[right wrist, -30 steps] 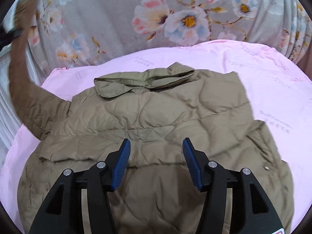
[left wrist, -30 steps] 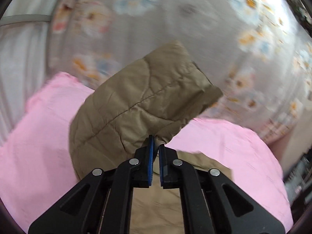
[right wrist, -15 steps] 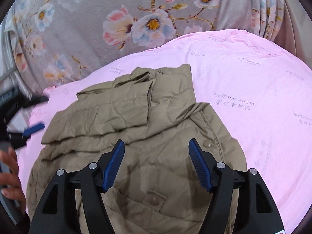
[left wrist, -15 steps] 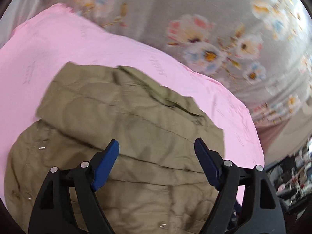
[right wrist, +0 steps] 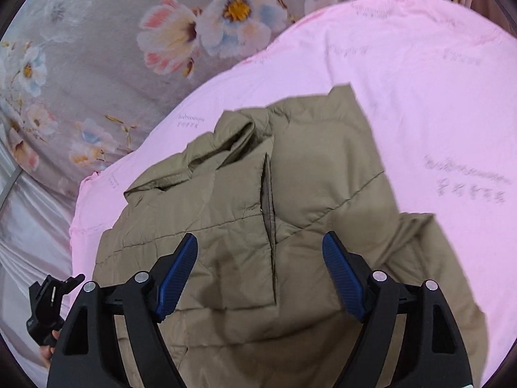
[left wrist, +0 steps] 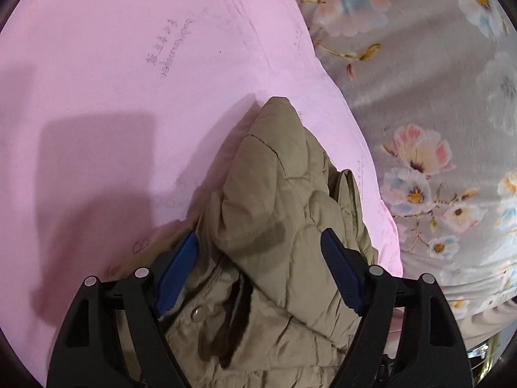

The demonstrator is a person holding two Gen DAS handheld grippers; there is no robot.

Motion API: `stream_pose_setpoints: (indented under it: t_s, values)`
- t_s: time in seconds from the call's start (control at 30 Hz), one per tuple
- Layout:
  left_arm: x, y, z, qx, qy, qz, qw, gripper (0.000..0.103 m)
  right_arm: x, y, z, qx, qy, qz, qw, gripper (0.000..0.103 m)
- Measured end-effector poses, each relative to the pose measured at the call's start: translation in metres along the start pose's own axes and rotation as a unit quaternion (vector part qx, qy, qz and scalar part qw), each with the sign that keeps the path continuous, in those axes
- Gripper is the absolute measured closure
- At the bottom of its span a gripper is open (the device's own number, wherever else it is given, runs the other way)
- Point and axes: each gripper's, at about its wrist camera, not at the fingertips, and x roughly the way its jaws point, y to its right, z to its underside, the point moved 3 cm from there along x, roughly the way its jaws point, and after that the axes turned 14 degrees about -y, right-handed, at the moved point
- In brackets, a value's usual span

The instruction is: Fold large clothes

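Note:
A khaki quilted jacket (right wrist: pixel 290 213) lies on a pink sheet (right wrist: pixel 420 74), both sleeves folded in over its front, collar at the far end. My right gripper (right wrist: pixel 260 271) is open and empty, hovering over the jacket's middle. In the left wrist view the jacket (left wrist: pixel 284 213) shows from its side edge, with a snap button and a dark strip near the camera. My left gripper (left wrist: pixel 258 271) is open and empty, its fingers on either side of the folded bulk. The left gripper also shows at the lower left of the right wrist view (right wrist: pixel 48 310).
The pink sheet (left wrist: pixel 113 97) covers a bed with a grey floral cover (left wrist: pixel 436 97) around it, also seen in the right wrist view (right wrist: pixel 113 48). Pale silky fabric (right wrist: pixel 29 226) lies at the left edge.
My left gripper let go of the sleeve it held up, which now lies folded across the jacket, and swung to the jacket's side. The right gripper moved in closer over the jacket.

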Motion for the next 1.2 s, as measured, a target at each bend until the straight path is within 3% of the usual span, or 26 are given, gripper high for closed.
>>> stream_pose_setpoints:
  t_s: [0.03,0.1,0.13,0.17,0.2,0.33,0.43,0.5,0.6,0.7,0.9,1.03,1.1,1.2]
  values:
    - [0.004,-0.002,-0.003,-0.005,-0.004,0.004,1.0000,0.032,0.004,-0.001,-0.001,0.002,-0.001,-0.005,1.000,0.024]
    - [0.011,-0.003,-0.007,-0.017,-0.007,0.008,0.9998,0.041,0.006,-0.006,-0.001,-0.005,0.000,-0.005,1.000,0.039]
    - [0.011,-0.004,-0.008,-0.021,-0.006,0.010,0.9997,0.050,0.006,-0.010,-0.002,-0.016,-0.007,-0.011,1.000,0.073]
    - [0.010,-0.004,-0.010,-0.025,-0.004,0.002,0.9997,0.058,0.005,-0.014,-0.002,-0.022,-0.012,-0.002,1.000,0.096]
    - [0.008,-0.005,-0.011,-0.026,0.001,-0.003,0.9997,0.068,-0.001,-0.017,-0.002,-0.027,-0.005,-0.002,1.000,0.100]
    - [-0.014,0.010,-0.005,0.012,0.018,-0.004,0.9998,0.089,-0.056,-0.042,0.001,-0.070,0.069,-0.019,0.995,0.101]
    - [-0.028,0.026,0.008,0.059,0.038,-0.027,0.9971,0.092,-0.084,-0.054,0.013,-0.108,0.107,0.014,0.988,0.102]
    - [-0.027,0.028,0.019,0.084,0.050,-0.058,0.9935,0.092,-0.077,-0.052,0.023,-0.130,0.101,0.060,0.985,0.102]
    - [-0.007,0.018,0.031,0.105,0.050,-0.122,0.9857,0.093,-0.035,-0.032,0.039,-0.143,0.056,0.125,0.980,0.102]
    - [0.012,0.007,0.037,0.126,0.058,-0.170,0.9756,0.093,0.001,-0.014,0.051,-0.134,0.014,0.135,0.982,0.102]
    - [0.020,0.016,0.041,0.165,0.079,-0.226,0.9567,0.090,0.004,-0.018,0.055,-0.151,0.003,0.163,0.975,0.099]
    - [-0.005,0.022,0.048,0.167,0.085,-0.244,0.9515,0.084,-0.028,-0.022,0.057,-0.130,0.036,0.182,0.974,0.080]
    - [-0.027,0.036,0.055,0.187,0.099,-0.235,0.9486,0.084,-0.053,-0.030,0.052,-0.125,0.074,0.175,0.974,0.078]
    - [-0.048,0.080,0.065,0.238,0.131,-0.237,0.9326,0.084,-0.073,-0.056,0.036,-0.132,0.097,0.130,0.978,0.077]
